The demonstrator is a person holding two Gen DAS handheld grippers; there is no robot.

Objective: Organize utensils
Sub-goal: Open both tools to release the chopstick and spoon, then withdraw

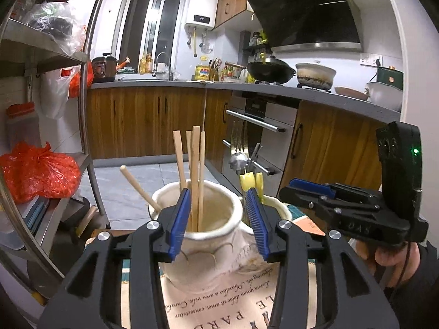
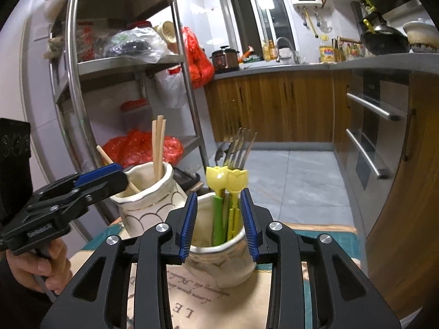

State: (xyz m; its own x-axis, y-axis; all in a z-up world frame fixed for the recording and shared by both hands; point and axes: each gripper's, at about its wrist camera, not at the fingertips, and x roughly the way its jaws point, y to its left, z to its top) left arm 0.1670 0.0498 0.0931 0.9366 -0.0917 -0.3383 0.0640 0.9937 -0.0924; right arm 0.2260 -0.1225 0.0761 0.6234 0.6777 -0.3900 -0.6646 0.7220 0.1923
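Note:
Two cream ceramic jars stand side by side on a printed mat. The left jar [image 1: 208, 235] [image 2: 148, 200] holds several wooden chopsticks [image 1: 196, 175] [image 2: 158, 148]. The right jar [image 2: 219, 257] [image 1: 277, 205] holds yellow tulip-topped utensils [image 2: 226, 178] [image 1: 251, 181], green handles and metal forks [image 2: 241, 145]. My left gripper [image 1: 218, 219] is open and empty, its blue pads either side of the chopstick jar's mouth; it also shows in the right wrist view [image 2: 90, 181]. My right gripper [image 2: 219, 222] is open and empty over the right jar; it also shows in the left wrist view [image 1: 310, 189].
A metal shelf rack [image 2: 82, 63] with red bags [image 1: 38, 170] stands to the left. Wooden cabinets, an oven [image 1: 255, 137] and a counter [image 1: 247, 86] with pots run behind. The mat [image 1: 233, 296] has printed lettering. Grey floor tiles [image 2: 296, 181] lie beyond.

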